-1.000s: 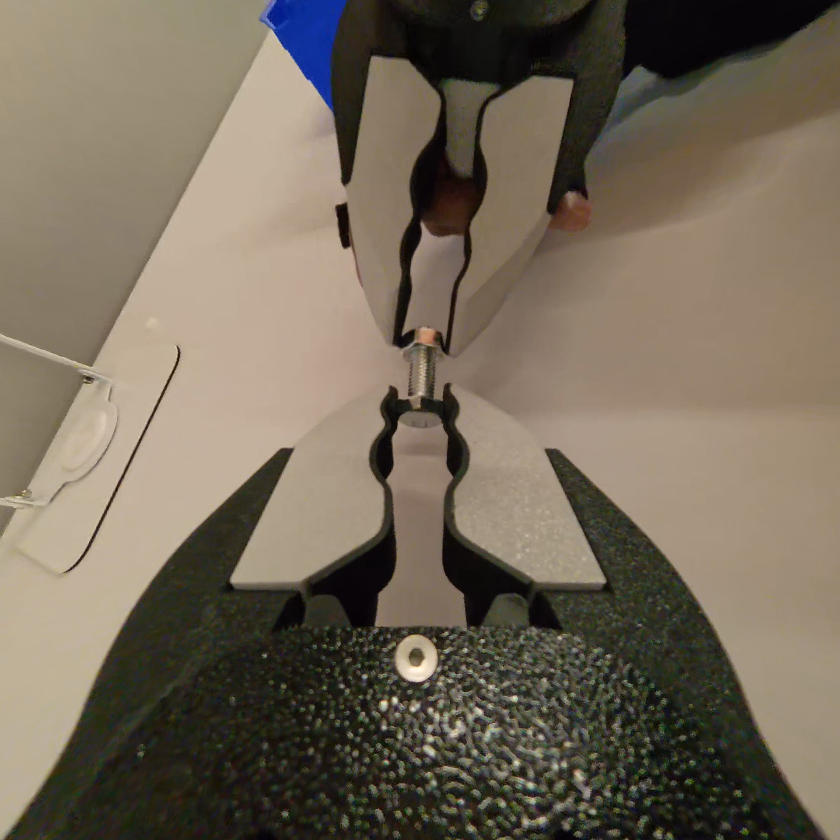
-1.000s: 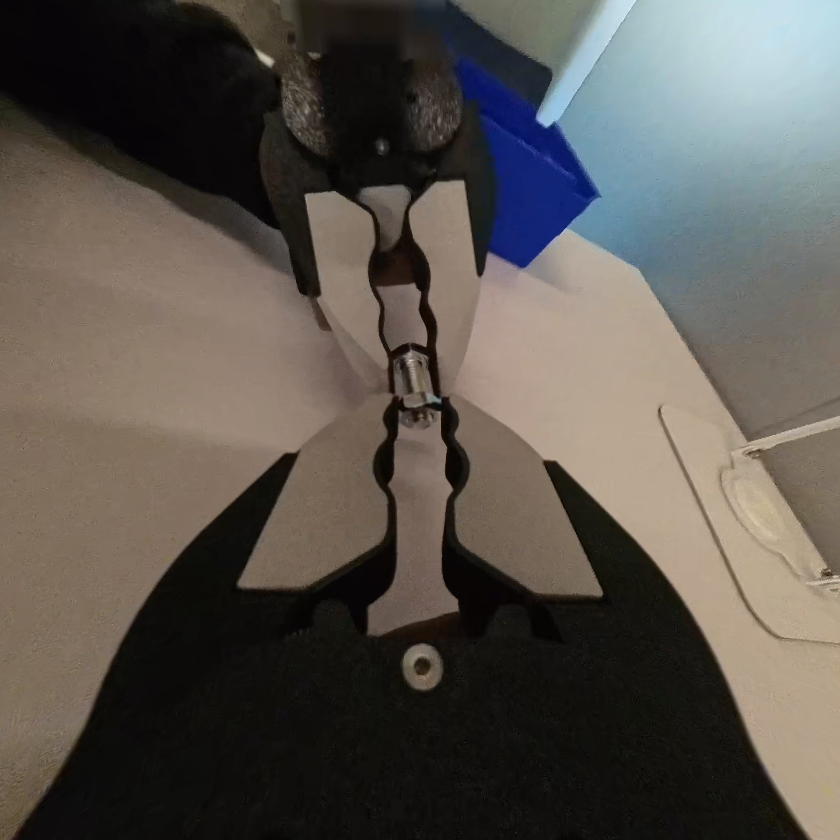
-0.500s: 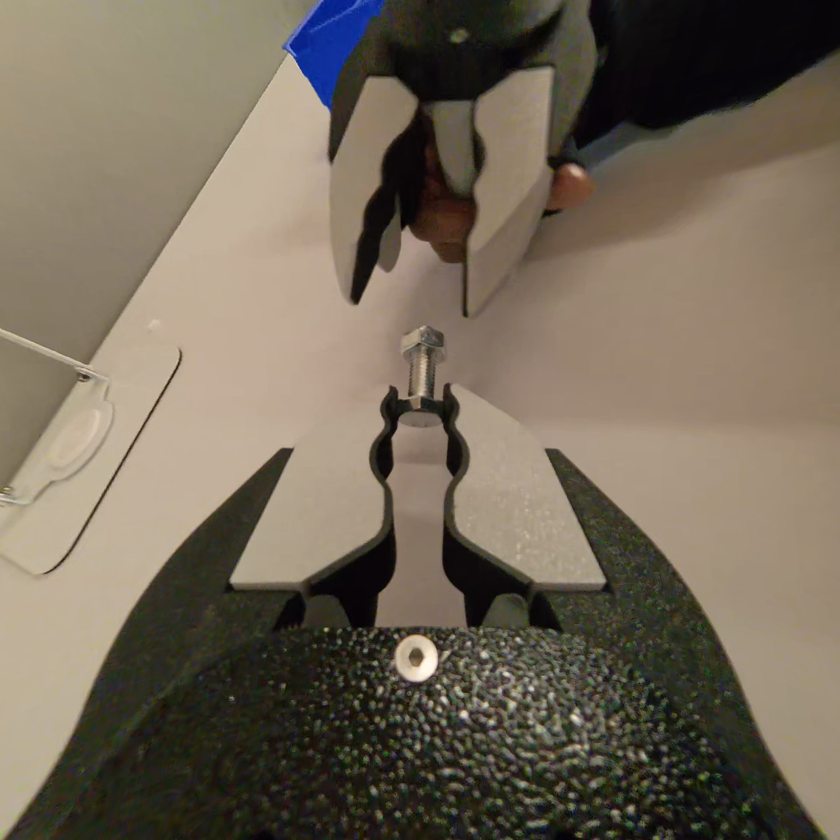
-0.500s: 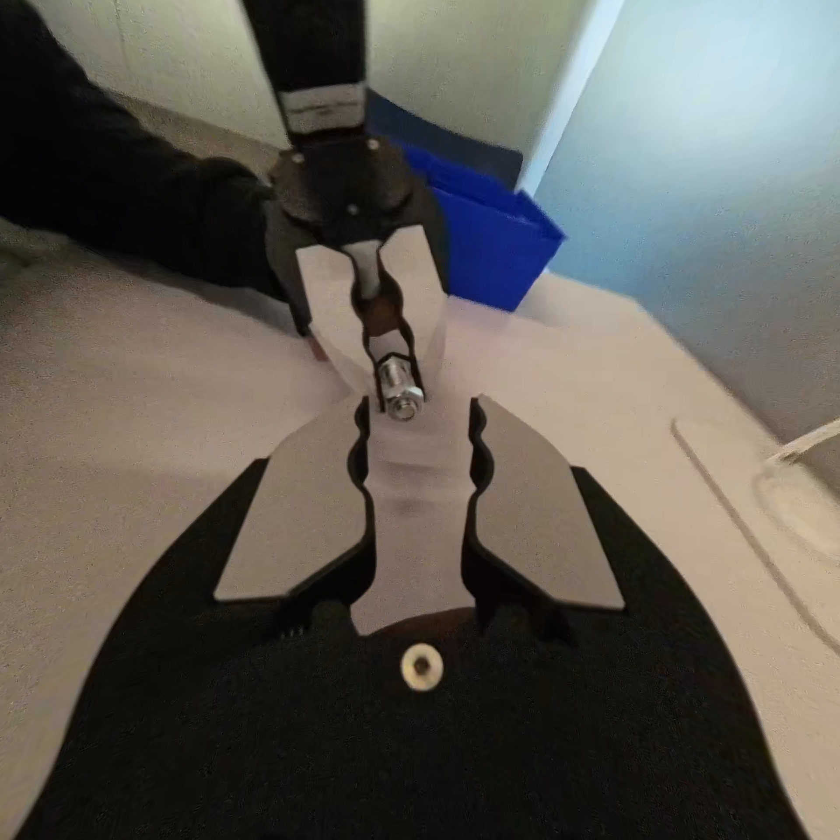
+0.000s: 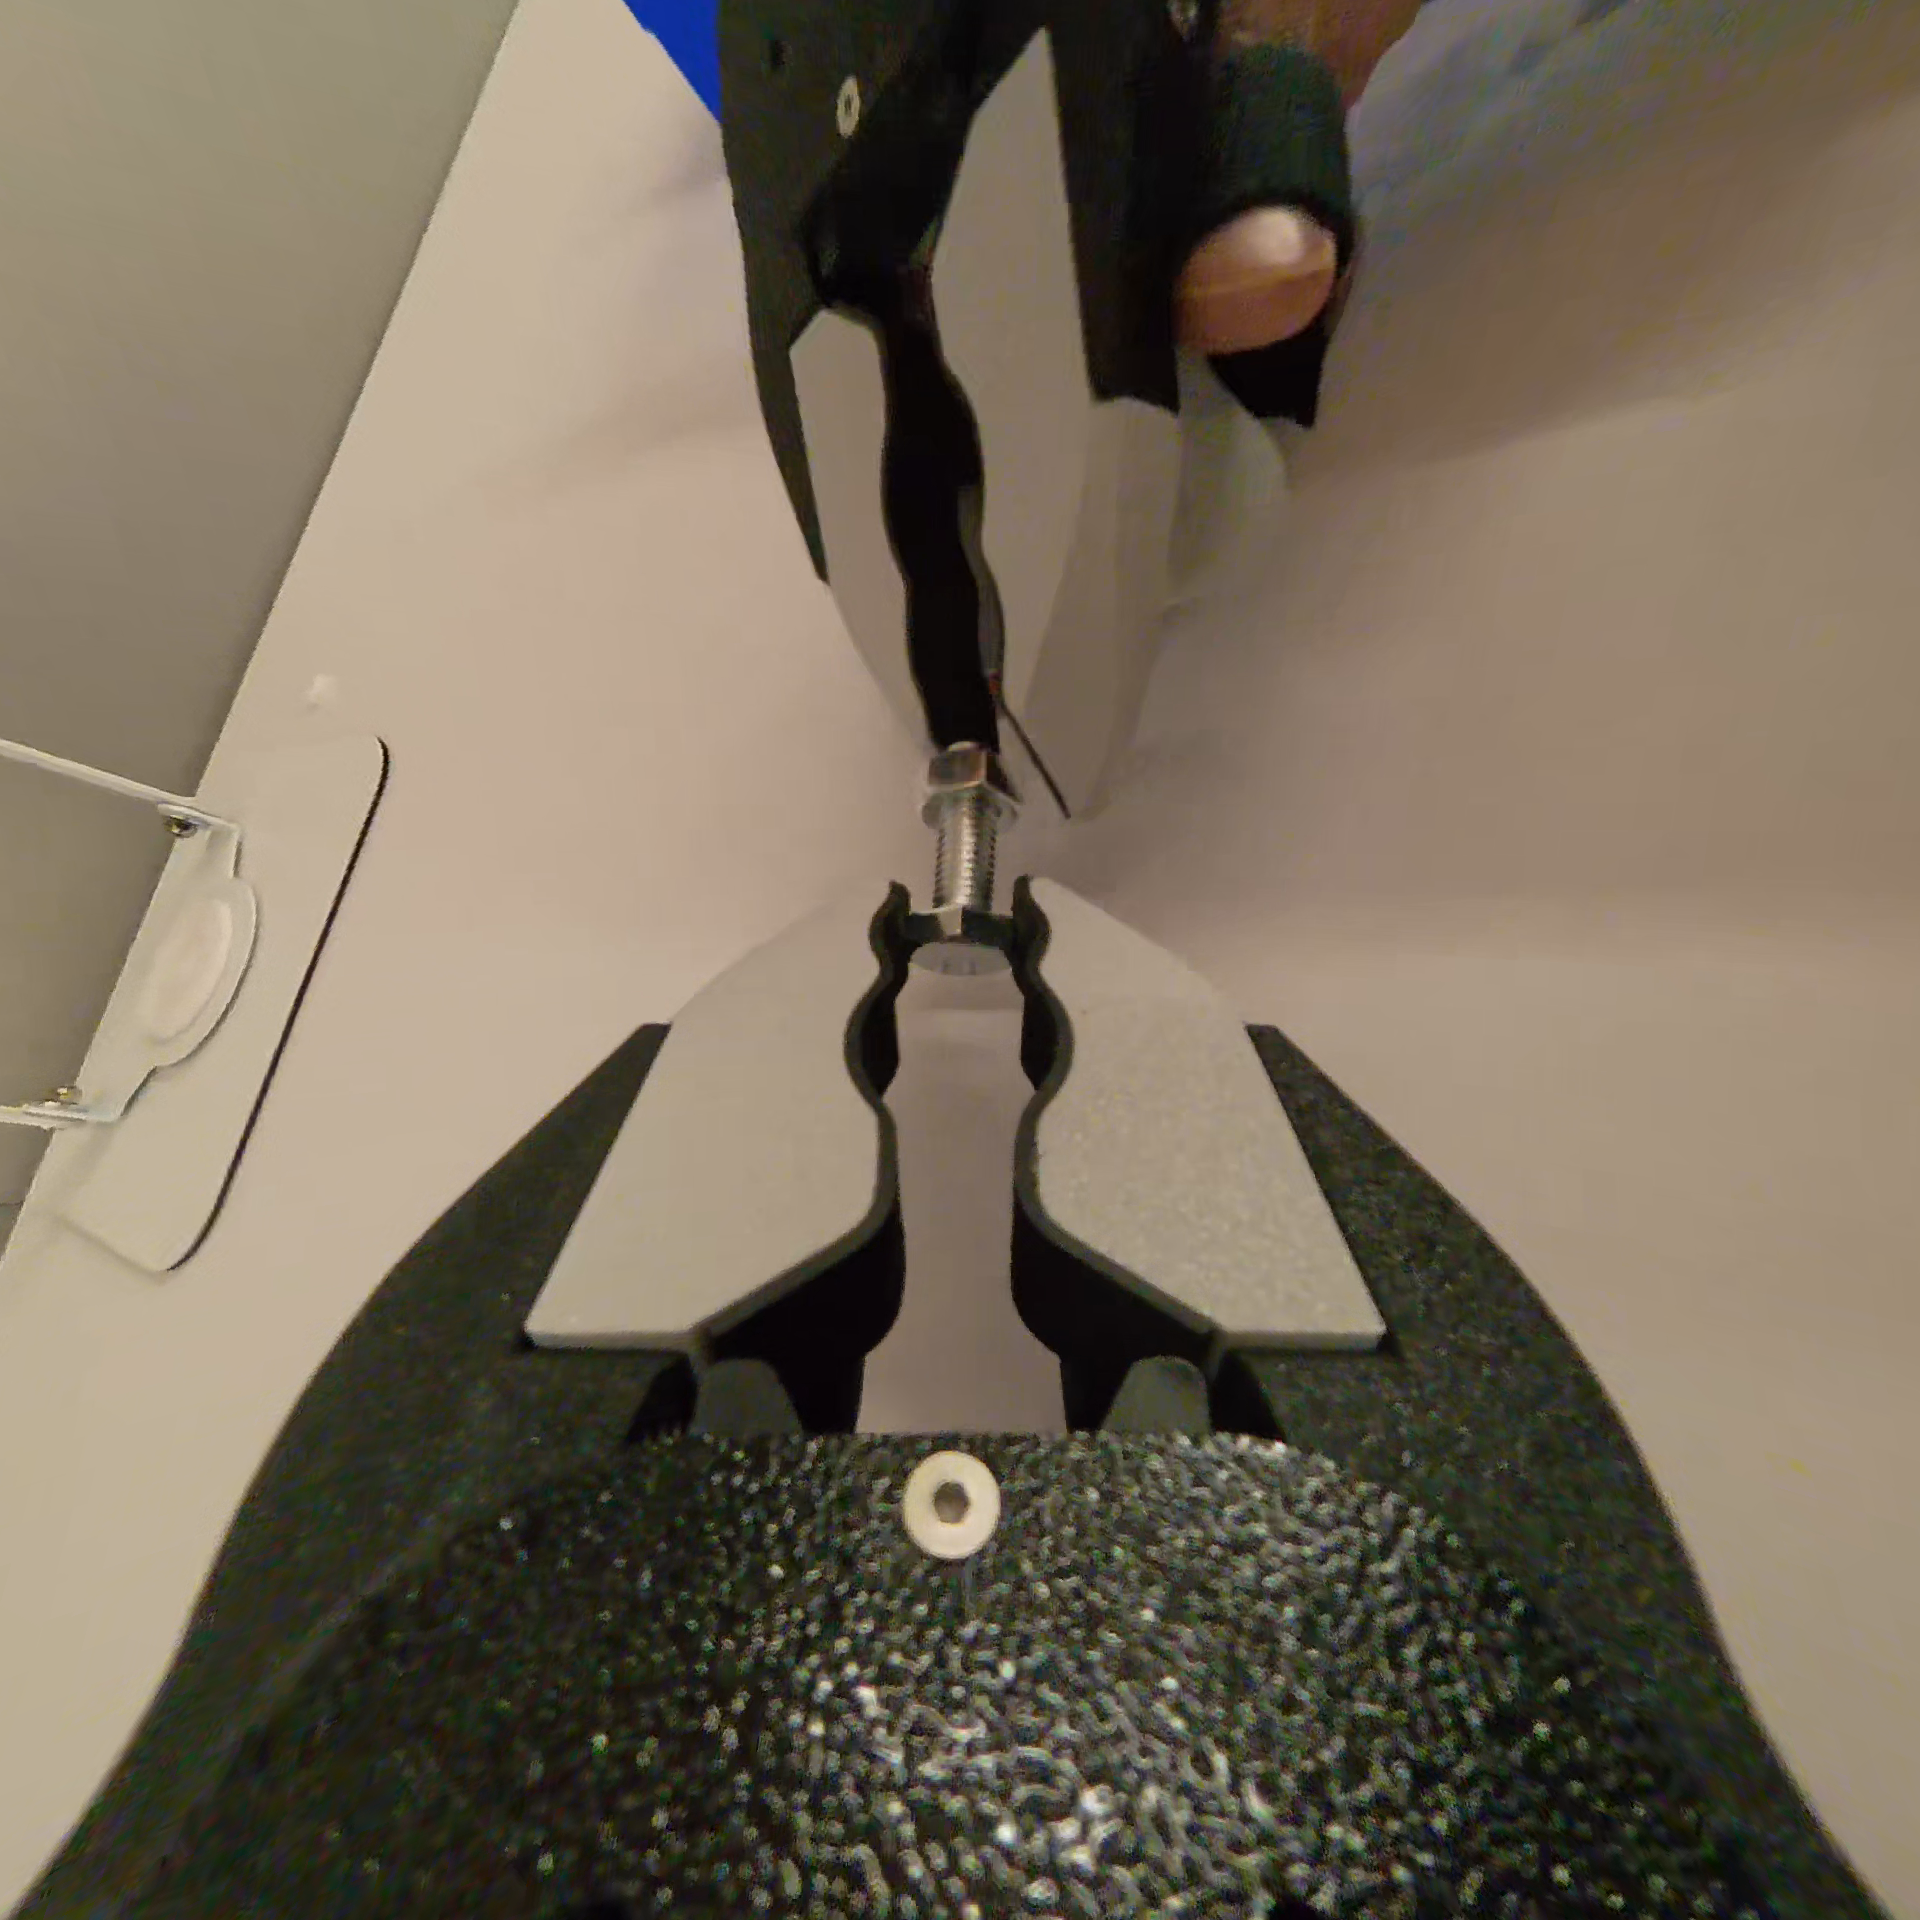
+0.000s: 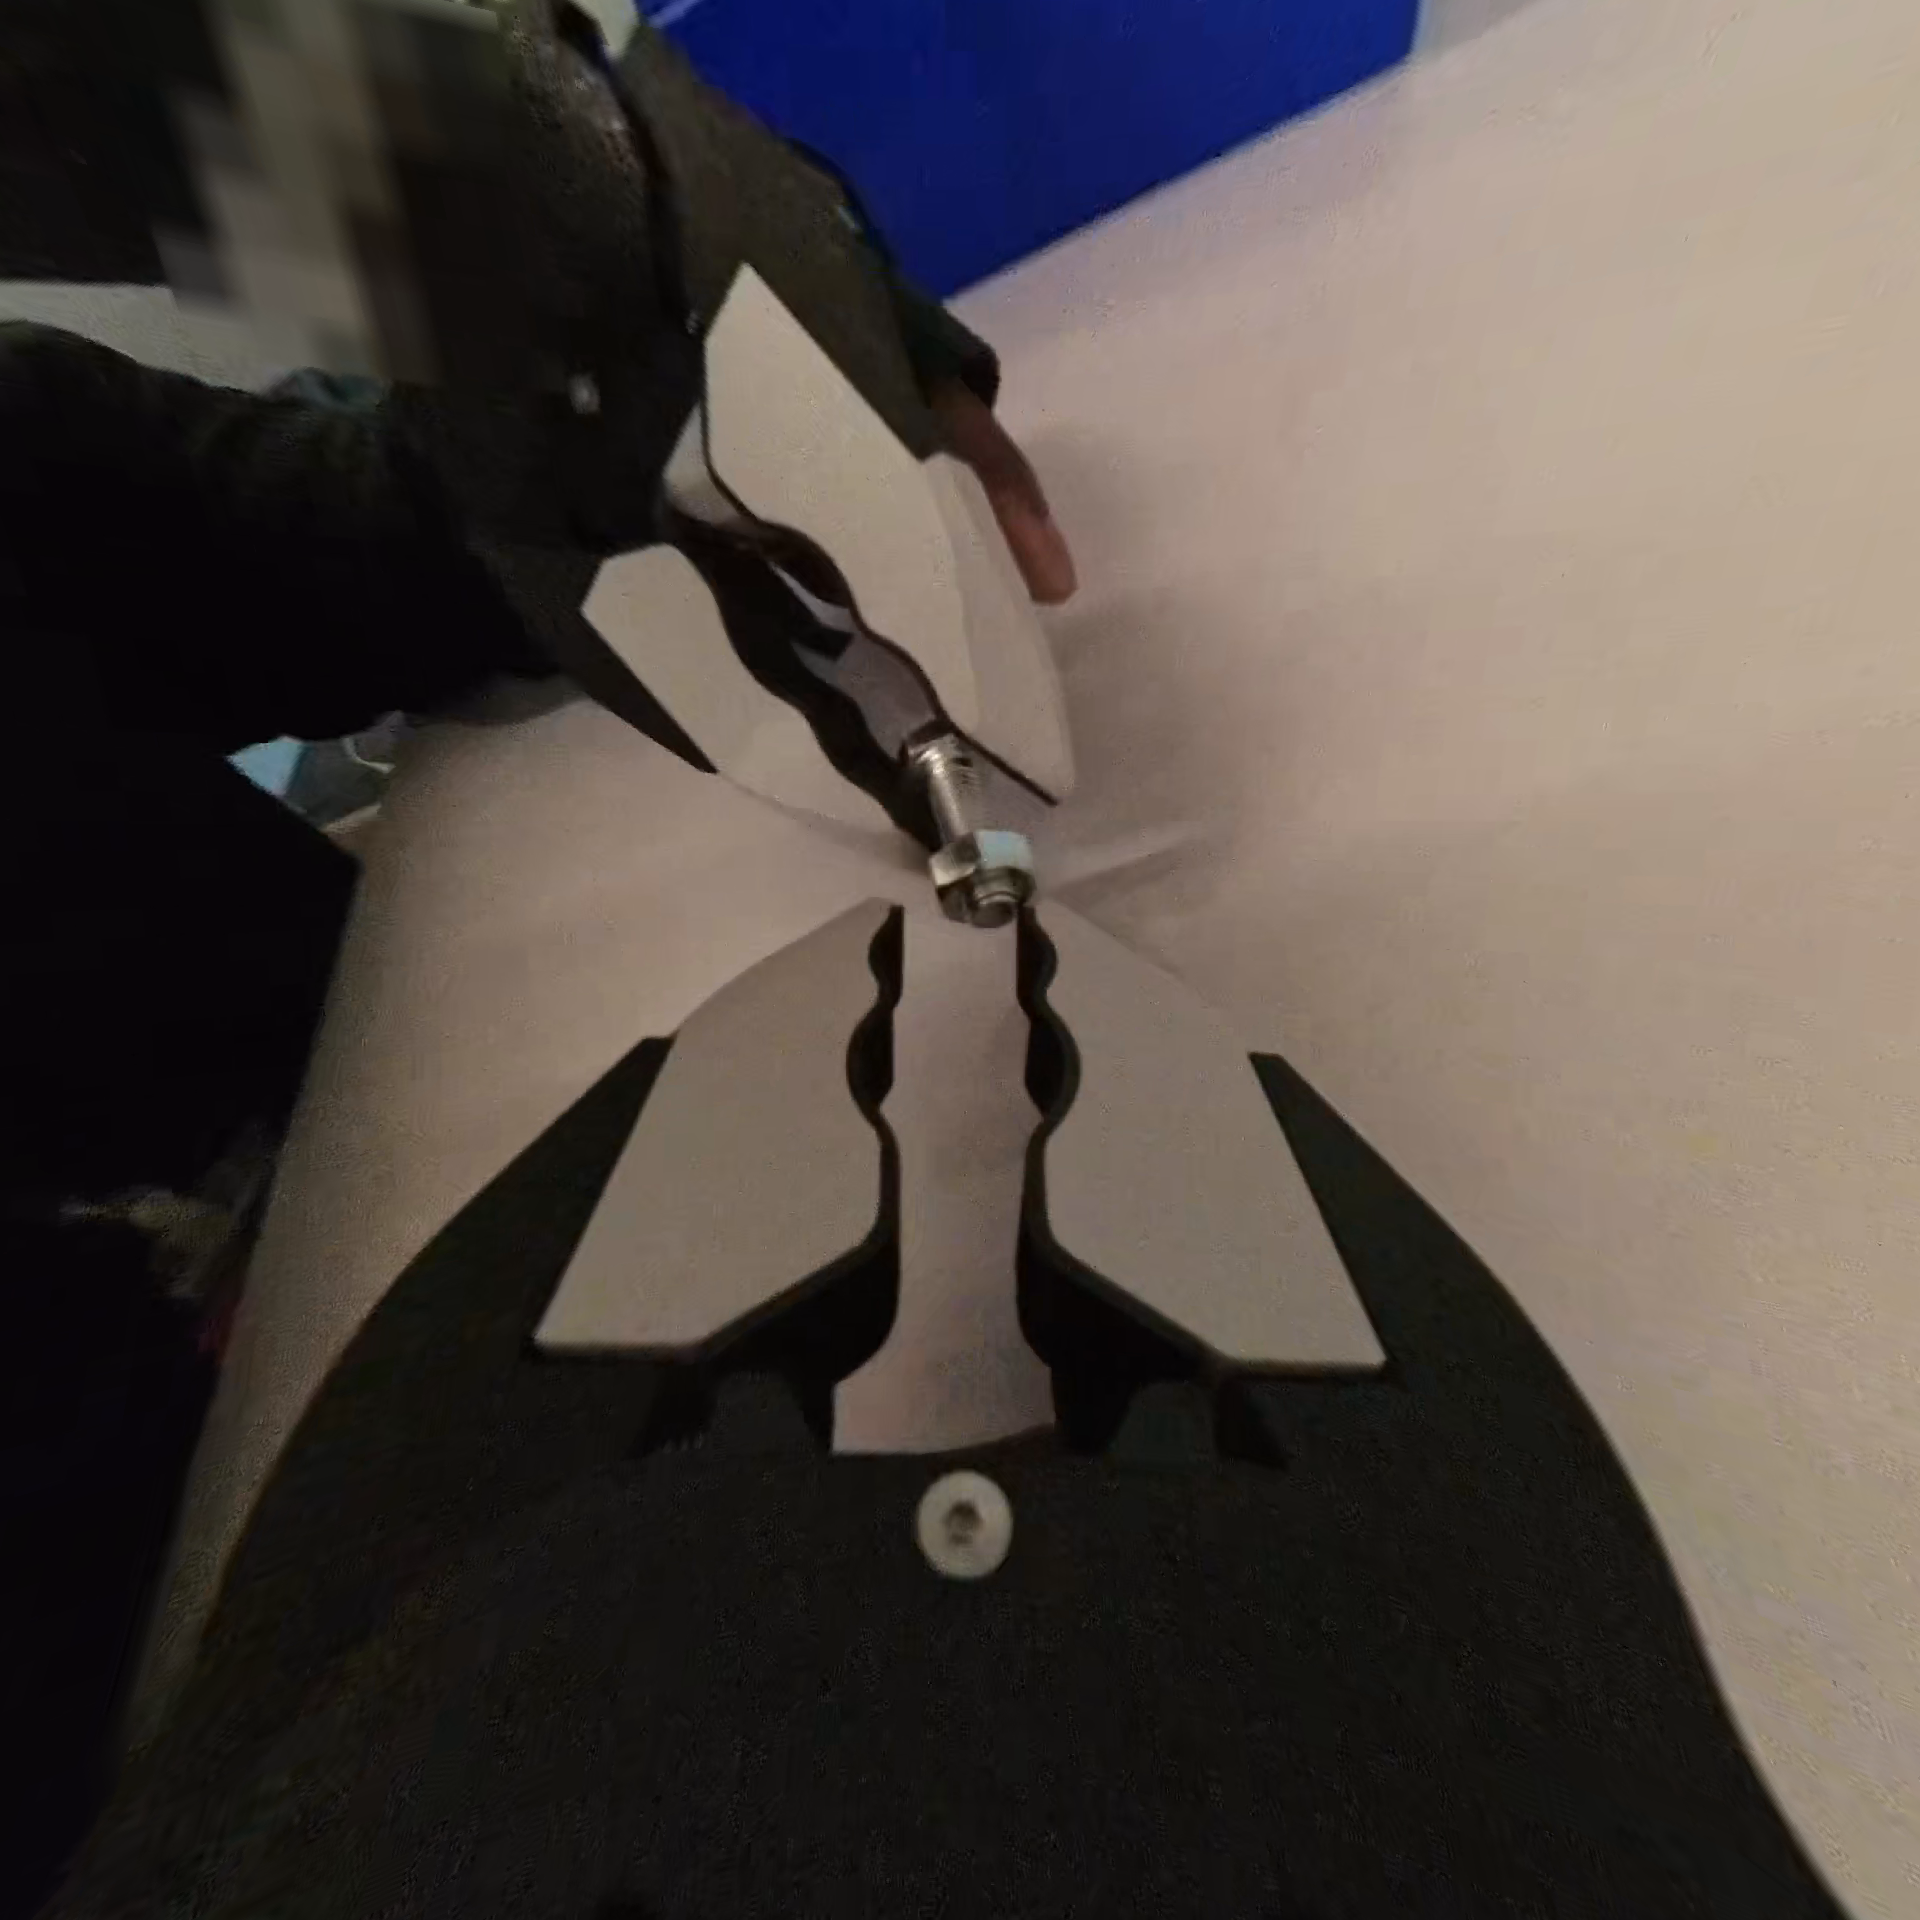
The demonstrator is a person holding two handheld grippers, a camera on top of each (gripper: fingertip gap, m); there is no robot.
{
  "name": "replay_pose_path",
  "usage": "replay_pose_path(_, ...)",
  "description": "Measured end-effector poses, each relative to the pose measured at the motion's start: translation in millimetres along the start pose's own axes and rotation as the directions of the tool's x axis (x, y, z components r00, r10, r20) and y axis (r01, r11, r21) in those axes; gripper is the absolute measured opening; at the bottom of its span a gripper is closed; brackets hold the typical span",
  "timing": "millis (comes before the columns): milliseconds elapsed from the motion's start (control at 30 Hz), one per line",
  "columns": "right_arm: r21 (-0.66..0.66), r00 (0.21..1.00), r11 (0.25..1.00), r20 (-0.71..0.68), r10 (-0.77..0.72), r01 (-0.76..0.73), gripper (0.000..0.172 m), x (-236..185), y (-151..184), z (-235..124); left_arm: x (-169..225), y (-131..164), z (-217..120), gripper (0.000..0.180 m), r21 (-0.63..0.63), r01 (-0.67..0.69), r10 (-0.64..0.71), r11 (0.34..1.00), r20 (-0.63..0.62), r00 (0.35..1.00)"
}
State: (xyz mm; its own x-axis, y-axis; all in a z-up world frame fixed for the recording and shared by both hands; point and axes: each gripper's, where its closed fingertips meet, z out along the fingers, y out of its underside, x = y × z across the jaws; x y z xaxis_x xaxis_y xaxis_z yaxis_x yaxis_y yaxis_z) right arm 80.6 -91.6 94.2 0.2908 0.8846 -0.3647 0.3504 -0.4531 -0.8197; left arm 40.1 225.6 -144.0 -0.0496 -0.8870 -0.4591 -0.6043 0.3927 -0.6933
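My left gripper [image 5: 958,904] is shut on the hex head of a silver bolt [image 5: 964,847], which points away from it above the white table [image 5: 1507,831]. A silver nut [image 5: 961,774] with a washer under it sits at the bolt's far end. My right gripper [image 6: 958,920] faces the left one, rolled on its side, with its tips at the nut [image 6: 987,862]. Its jaws stand slightly apart. The nut lies just ahead of the right fingertip [image 6: 1034,935], and the left fingertip is clear of it. The left gripper also shows in the right wrist view [image 6: 961,800], clamped on the bolt head.
A blue bin [image 6: 1039,125] stands at the table's far edge. A white plate with a clear bracket [image 5: 197,997] lies by the wall [image 5: 156,312] on the left. A person's hands in fingerless black gloves [image 5: 1257,281] hold both grippers.
My right gripper let go of the nut, opened wide and pulled back, then rolled over and returned to the nut with its jaws narrowing. The left gripper kept the bolt still.
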Motion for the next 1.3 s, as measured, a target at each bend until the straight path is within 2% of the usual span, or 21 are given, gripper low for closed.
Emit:
replay_pose_path(33,0.036,1.000,0.999,0.005,-0.028,0.027,0.028,0,-5,-3,0,-1,0,0.018,0.002,0.018,-0.018,1.000,-0.006,1.000)
replay_pose_path(100,0.109,0.983,0.979,-0.085,-0.162,0.171,0.036,8,-17,-11,-2,1,-1,0.018,-0.001,0.051,-0.051,0.999,-0.014,0.999)
replay_pose_path(167,0.133,0.938,0.936,-0.171,-0.302,0.326,0.036,13,-23,-17,-3,4,-1,0.018,-0.007,0.079,-0.079,0.997,-0.019,0.997)
replay_pose_path(267,0.180,0.889,0.878,-0.212,-0.406,0.443,0.037,9,-30,-22,-4,4,-2,0.018,-0.001,0.114,-0.114,0.993,-0.028,0.993)
replay_pose_path(400,0.222,0.856,0.832,-0.235,-0.460,0.508,0.036,3,-35,-26,-5,2,-4,0.018,0.015,0.135,-0.134,0.991,-0.036,0.990)
replay_pose_path(567,0.188,0.728,0.712,-0.320,-0.607,0.677,0.031,-3,-36,-27,-2,-6,-7,0.018,0.066,0.185,-0.179,0.981,-0.083,0.980)
replay_pose_path(700,0.172,0.652,0.637,-0.339,-0.678,0.752,0.029,-13,-36,-25,-2,-13,-11,0.018,0.114,0.240,-0.226,0.964,-0.126,0.966)
replay_pose_path(933,0.115,0.590,0.592,-0.351,-0.727,0.798,0.029,-12,-30,-19,2,-22,-15,0.018,0.165,0.273,-0.242,0.948,-0.184,0.953)
replay_pose_path(1033,0.097,0.579,0.584,-0.339,-0.742,0.806,0.018,-15,-27,-16,8,-29,-16,0.018,0.198,0.280,-0.233,0.939,-0.230,0.945)
replay_pose_path(1067,0.088,0.588,0.596,-0.328,-0.739,0.798,0.018,-14,-26,-15,9,-29,-16,0.018,0.195,0.270,-0.225,0.943,-0.228,0.947)
replay_pose_path(1100,0.078,0.628,0.637,-0.301,-0.718,0.767,0.017,-13,-24,-13,8,-27,-14,0.018,0.185,0.241,-0.202,0.953,-0.205,0.958)
replay_pose_path(1133,0.075,0.699,0.708,-0.258,-0.667,0.702,0.017,-11,-22,-12,7,-24,-13,0.018,0.168,0.194,-0.166,0.966,-0.169,0.971)
replay_pose_path(1167,0.069,0.791,0.797,-0.199,-0.578,0.600,0.017,-10,-20,-10,6,-21,-12,0.018,0.149,0.137,-0.119,0.979,-0.125,0.985)
replay_pose_path(1233,0.045,0.952,0.951,-0.048,-0.304,0.306,0.017,-11,-13,-8,4,-17,-11,0.018,0.109,-0.009,0.014,0.994,-0.044,0.999)
replay_pose_path(1300,0.033,0.995,0.997,0.076,-0.070,0.068,0.017,-15,-9,-8,5,-17,-10,0.018,0.082,-0.140,0.139,0.987,0.021,0.990)
